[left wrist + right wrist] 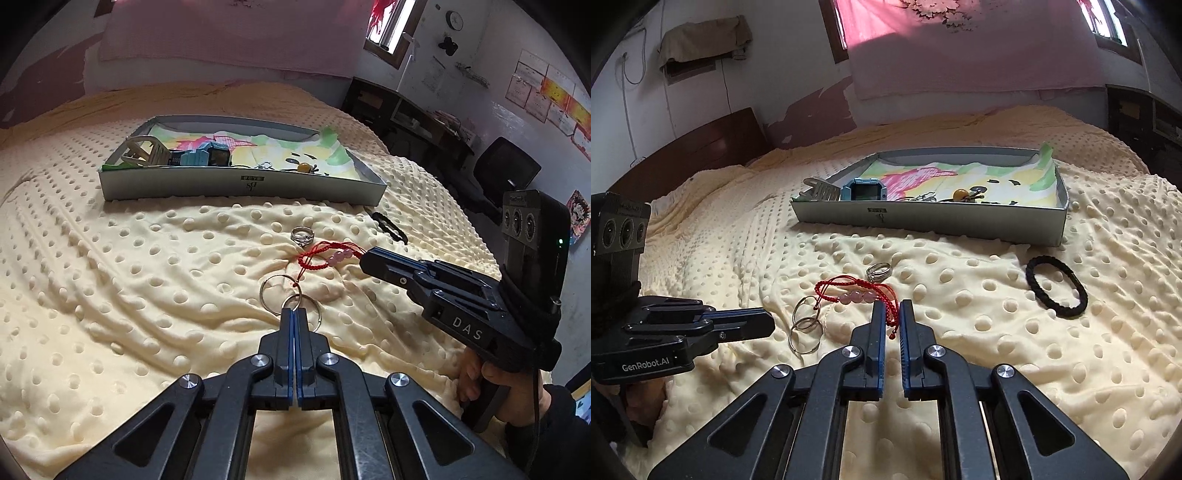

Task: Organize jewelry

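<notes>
— Left wrist view: the left gripper (294, 314) has its jaws pressed together on the linked hoop earrings (291, 301), flat on the blanket (129, 277).

— And the right gripper (892, 306)?

— Nearly closed, pinching the red bracelet (857, 291) cord beside its beads. Light, limp stuff; I'd hold the cord, it'll dangle toward the box (923, 218).

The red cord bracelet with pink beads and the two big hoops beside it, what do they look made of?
Red cord bracelet with pink beads: seemingly braided string; the beads look like translucent glossy stone or glass. Two big hoops: thin, shiny silver-toned wire, probably metal.
</notes>
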The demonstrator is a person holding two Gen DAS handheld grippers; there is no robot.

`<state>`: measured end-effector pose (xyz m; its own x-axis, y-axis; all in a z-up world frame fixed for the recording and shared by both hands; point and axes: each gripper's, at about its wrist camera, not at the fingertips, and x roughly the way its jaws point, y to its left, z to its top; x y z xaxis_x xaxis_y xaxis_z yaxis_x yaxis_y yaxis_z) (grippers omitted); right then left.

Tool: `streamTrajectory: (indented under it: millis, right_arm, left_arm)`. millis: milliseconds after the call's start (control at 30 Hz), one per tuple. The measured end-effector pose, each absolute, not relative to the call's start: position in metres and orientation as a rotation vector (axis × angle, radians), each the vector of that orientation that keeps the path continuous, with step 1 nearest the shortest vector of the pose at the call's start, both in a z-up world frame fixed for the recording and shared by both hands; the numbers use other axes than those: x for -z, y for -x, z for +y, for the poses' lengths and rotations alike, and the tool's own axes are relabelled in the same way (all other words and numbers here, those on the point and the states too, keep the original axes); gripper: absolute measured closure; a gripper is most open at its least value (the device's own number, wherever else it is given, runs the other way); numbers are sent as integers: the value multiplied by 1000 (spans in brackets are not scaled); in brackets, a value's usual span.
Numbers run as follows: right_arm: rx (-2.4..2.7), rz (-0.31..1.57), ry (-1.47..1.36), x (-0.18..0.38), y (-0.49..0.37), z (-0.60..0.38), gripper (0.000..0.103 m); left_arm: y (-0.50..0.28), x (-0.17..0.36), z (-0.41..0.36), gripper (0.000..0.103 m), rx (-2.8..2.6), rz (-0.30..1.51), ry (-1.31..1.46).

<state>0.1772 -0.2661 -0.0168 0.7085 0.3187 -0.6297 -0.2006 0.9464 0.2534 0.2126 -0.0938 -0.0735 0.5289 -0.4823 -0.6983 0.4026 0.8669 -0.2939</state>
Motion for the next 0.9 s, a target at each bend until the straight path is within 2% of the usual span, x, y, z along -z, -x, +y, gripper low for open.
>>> streamTrajectory:
  millis: [400,500,567,700,733,900]
  right_arm:
    - [-239,750,-226,25,-180,-277,96]
    - [-238,755,-234,27,-181,-277,96]
    - [-238,757,-237,28,-181,-278,96]
    - [-239,762,-242,30,-182,-278,96]
    - [-238,763,-243,30,-182,-278,96]
    - [-238,770,-242,31,-184,-277,96]
  left_arm:
    - [-244,84,-100,102,497,923,76]
    - [-250,87,-102,98,506,933,59]
    - [-252,87,-102,94,521,933,56]
    - [-249,87,-100,64,557,915,74]
    - [-248,86,-100,59,556,909,68]
    - [-248,91,-108,60,574,934,24]
